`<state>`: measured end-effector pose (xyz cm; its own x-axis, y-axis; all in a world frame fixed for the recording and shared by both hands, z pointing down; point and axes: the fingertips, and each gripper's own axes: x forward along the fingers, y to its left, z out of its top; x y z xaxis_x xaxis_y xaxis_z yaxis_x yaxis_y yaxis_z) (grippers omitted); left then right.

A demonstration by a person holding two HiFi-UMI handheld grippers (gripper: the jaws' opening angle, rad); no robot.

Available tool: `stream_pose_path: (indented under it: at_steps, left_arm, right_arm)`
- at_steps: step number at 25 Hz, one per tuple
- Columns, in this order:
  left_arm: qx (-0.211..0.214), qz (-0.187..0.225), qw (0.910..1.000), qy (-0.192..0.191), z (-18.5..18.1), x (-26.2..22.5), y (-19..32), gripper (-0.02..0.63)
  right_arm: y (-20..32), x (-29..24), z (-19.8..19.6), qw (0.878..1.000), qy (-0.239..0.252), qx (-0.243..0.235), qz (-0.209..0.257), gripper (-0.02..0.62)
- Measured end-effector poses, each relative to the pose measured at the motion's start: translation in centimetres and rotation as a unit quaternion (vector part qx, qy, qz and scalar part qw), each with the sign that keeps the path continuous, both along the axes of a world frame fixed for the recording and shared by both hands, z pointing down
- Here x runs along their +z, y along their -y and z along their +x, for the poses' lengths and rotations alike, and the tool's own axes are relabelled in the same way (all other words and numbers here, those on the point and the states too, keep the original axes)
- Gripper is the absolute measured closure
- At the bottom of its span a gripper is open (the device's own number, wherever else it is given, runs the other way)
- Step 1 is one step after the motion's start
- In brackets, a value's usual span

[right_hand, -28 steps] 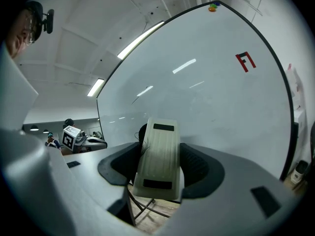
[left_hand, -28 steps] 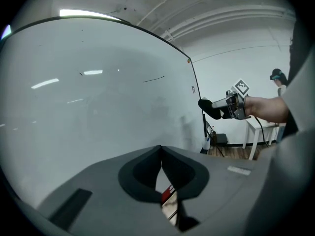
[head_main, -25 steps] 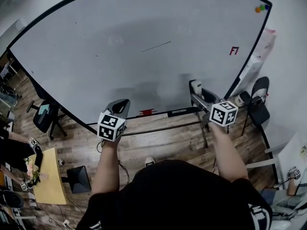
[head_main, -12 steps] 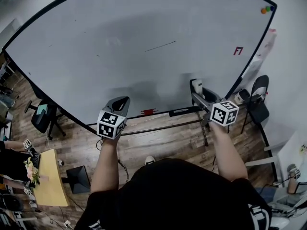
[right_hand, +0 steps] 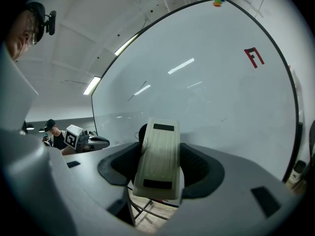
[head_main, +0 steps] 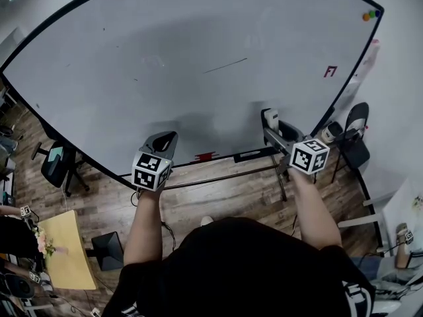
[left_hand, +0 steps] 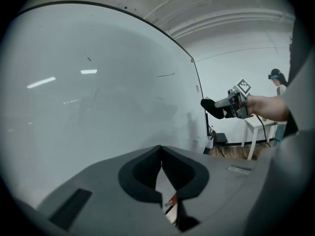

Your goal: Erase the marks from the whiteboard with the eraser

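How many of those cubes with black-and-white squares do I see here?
2. One cube sits on the left gripper, at the head view's left; the other on the right gripper, which holds the eraser.

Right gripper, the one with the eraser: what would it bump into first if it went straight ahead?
Probably the whiteboard: its eraser would touch a bare patch left of the red mark.

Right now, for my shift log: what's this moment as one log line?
right tool: shut on eraser | left tool: shut, empty | whiteboard: red mark and thin dark line not yet erased
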<state>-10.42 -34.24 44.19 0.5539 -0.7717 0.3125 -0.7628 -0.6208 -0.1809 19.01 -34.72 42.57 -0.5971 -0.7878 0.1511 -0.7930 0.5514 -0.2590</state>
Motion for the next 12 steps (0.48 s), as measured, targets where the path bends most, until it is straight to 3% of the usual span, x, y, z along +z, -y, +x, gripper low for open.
stream_pose_path:
  at_steps: [12]
  left_arm:
    - [0.032,-0.004,0.9993,0.016,0.7,0.6,2.2,0.595]
  right_arm:
    - [1.5,-0.2,-0.5,1.000,0.005,0.005,0.009,0.345]
